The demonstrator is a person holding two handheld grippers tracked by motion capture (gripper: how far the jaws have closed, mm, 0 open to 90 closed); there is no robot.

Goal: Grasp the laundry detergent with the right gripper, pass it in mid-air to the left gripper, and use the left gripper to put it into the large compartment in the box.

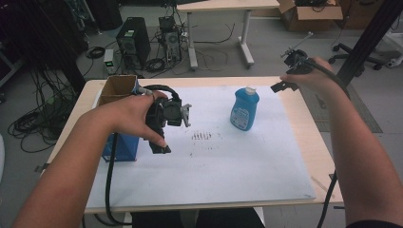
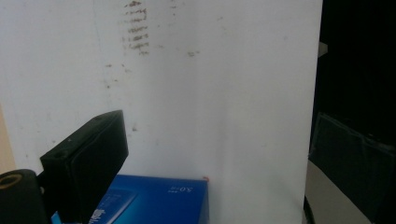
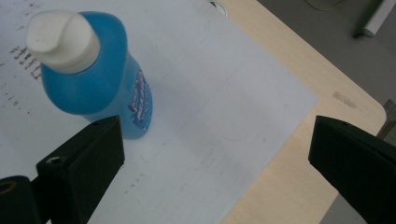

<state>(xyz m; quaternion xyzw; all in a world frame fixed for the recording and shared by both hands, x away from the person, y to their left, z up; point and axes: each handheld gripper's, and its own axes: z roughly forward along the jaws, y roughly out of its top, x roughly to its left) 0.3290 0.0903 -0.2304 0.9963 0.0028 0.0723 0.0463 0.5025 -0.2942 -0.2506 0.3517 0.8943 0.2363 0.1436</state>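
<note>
- Black jaws of the right gripper stand spread wide, empty, at the frame's bottom
- Left gripper, centre-left in the high view: spread or pressed together, I cannot tell
- Blue plastic bottle with a white cap stands upright at upper left, on the white sheet
- Likely light, smooth, slightly yielding; grip its flat waist below the cap

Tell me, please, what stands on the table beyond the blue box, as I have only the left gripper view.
Observer: A blue bottle with a white cap stands upright on the white sheet.
Operator: Where is the right tool?
Observer: The right tool is held above the table's far right corner, jaws wide apart.
Operator: Is the box open?
Observer: Yes, the blue box is open at the top, brown inside.
</note>
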